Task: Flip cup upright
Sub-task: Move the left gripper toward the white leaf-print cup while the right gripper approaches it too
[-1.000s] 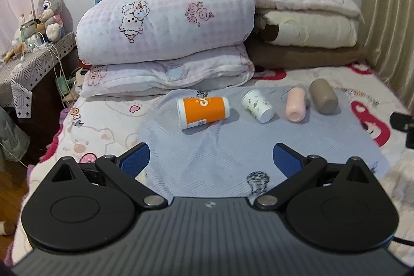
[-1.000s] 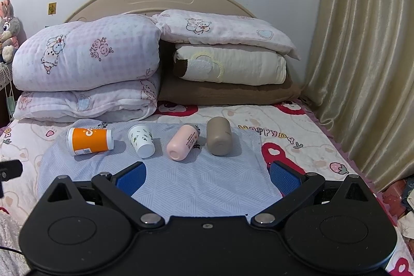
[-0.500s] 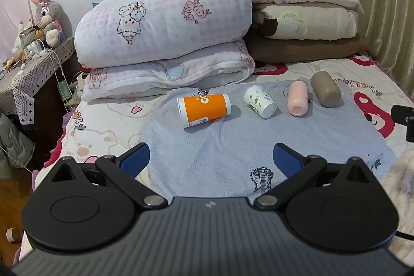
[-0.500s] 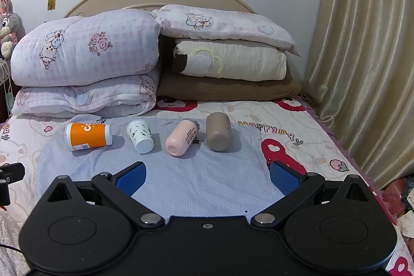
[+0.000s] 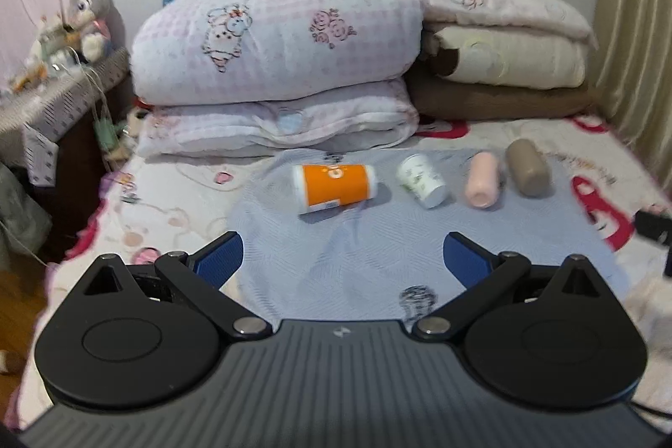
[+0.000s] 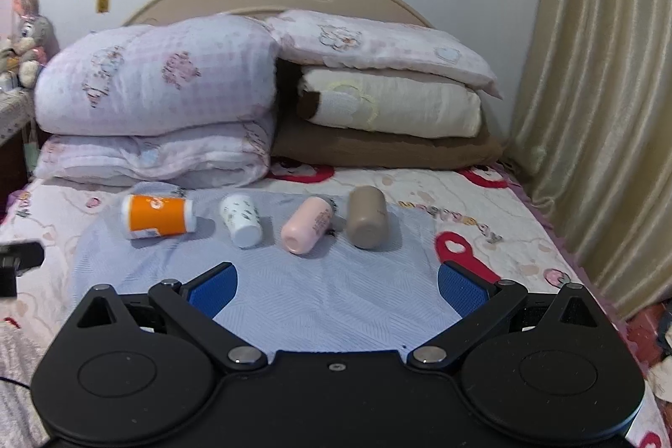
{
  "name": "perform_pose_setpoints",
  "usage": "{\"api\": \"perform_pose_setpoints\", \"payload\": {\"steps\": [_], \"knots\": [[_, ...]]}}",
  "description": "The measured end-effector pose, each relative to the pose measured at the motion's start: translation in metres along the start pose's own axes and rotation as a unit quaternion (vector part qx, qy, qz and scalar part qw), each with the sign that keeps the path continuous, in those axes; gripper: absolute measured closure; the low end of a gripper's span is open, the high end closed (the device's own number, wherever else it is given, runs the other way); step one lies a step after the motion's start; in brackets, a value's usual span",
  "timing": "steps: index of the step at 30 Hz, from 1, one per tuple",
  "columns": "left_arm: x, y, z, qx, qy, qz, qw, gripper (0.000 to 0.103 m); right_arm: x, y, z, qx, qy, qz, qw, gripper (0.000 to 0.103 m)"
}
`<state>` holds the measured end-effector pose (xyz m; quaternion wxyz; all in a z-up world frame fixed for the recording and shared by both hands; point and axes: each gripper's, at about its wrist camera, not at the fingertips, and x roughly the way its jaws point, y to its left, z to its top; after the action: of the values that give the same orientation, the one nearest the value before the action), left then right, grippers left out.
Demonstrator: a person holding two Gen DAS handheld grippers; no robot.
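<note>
Several cups lie on their sides in a row on a light blue cloth (image 5: 336, 250) on the bed: an orange cup (image 5: 334, 187), a white patterned cup (image 5: 422, 181), a pink cup (image 5: 481, 183) and a brown cup (image 5: 527, 171). They also show in the right wrist view: orange cup (image 6: 157, 216), white cup (image 6: 241, 220), pink cup (image 6: 306, 229), brown cup (image 6: 366, 223). My left gripper (image 5: 342, 259) is open and empty, short of the orange cup. My right gripper (image 6: 337, 286) is open and empty, short of the pink cup.
Folded quilts and pillows (image 5: 277, 70) are stacked against the headboard behind the cups. A bedside table with a plush rabbit (image 5: 82, 7) stands at the left. A curtain (image 6: 596, 112) hangs at the right. The patterned bedsheet (image 6: 483, 204) surrounds the cloth.
Both grippers have moved a little closer to the row of cups and both views have shifted slightly. The cups have not moved. Both grippers stay open.
</note>
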<state>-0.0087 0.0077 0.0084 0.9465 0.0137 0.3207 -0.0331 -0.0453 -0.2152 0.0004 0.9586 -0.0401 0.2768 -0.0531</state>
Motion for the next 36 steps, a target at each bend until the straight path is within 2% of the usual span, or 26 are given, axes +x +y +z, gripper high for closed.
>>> {"api": "perform_pose_setpoints", "payload": {"steps": [5,9,10,13,16,20,24,28,32,36], "knots": [[0.008,-0.004,0.021,0.033,-0.001,-0.014,0.9994,0.0,0.008,-0.008,0.013,-0.011,-0.033,0.091,0.995,0.0],[0.033,-0.006,0.044,0.035,0.005,-0.028,0.999,0.0,0.029,-0.011,0.028,-0.023,-0.081,0.203,0.975,0.0],[0.043,-0.006,0.049,0.032,0.011,-0.029,0.999,0.0,0.04,-0.01,0.034,-0.027,-0.082,0.224,0.971,0.0],[0.075,-0.004,0.064,0.016,0.029,-0.039,0.9987,0.0,0.071,-0.001,0.053,-0.052,-0.053,0.25,0.965,0.0],[0.114,-0.002,0.075,-0.006,0.05,-0.062,0.9968,0.0,0.116,0.011,0.071,-0.088,-0.002,0.265,0.96,0.0],[0.165,-0.005,0.082,-0.023,0.072,-0.088,0.9932,0.002,0.169,0.026,0.082,-0.134,0.041,0.272,0.952,0.0],[0.214,-0.006,0.08,-0.053,0.08,-0.105,0.9899,0.002,0.212,0.032,0.079,-0.138,0.079,0.298,0.941,0.003],[0.258,0.0,0.077,-0.099,0.083,-0.129,0.9832,0.002,0.252,0.04,0.075,-0.132,0.115,0.322,0.93,0.005],[0.293,0.006,0.068,-0.134,0.095,-0.151,0.9747,0.002,0.29,0.048,0.067,-0.124,0.144,0.316,0.93,0.008],[0.316,0.005,0.055,-0.149,0.099,-0.166,0.9699,0.003,0.32,0.06,0.053,-0.148,0.155,0.295,0.931,0.013]]}}
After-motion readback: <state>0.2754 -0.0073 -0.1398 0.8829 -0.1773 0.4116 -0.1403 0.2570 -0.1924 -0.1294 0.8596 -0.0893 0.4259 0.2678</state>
